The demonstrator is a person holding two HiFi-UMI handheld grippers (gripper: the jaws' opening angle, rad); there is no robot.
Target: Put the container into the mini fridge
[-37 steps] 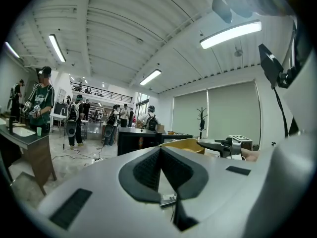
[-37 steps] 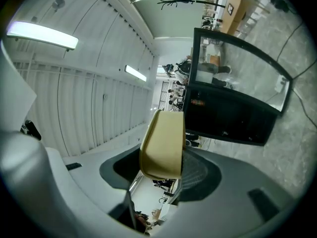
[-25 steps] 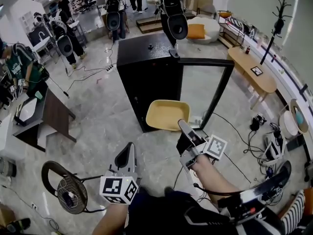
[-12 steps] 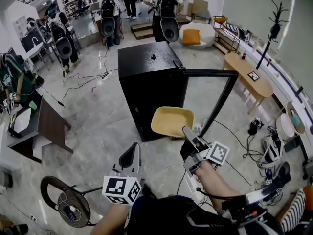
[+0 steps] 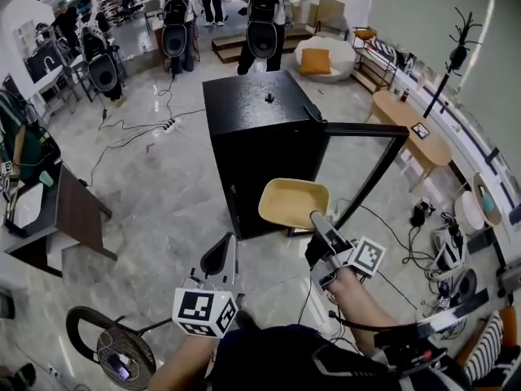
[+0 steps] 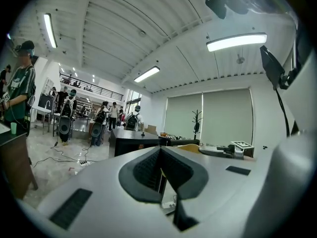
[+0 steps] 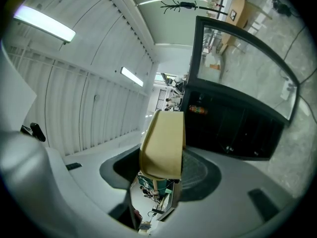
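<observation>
right tool (image 5: 316, 218) clamps yellow container (image 5: 291, 204) by its rim, mid-air just in front of open mini fridge (image 5: 260, 137). i'd keep it level & clear of glass door (image 5: 362, 165), then go straight in. left tool (image 5: 225, 247) closed, empty.

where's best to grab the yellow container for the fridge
Its near rim wall, from the person's side, as the right gripper does: the yellow container is shallow and open, so that thin wall fits between jaws, and its far end faces the open mini fridge.
</observation>
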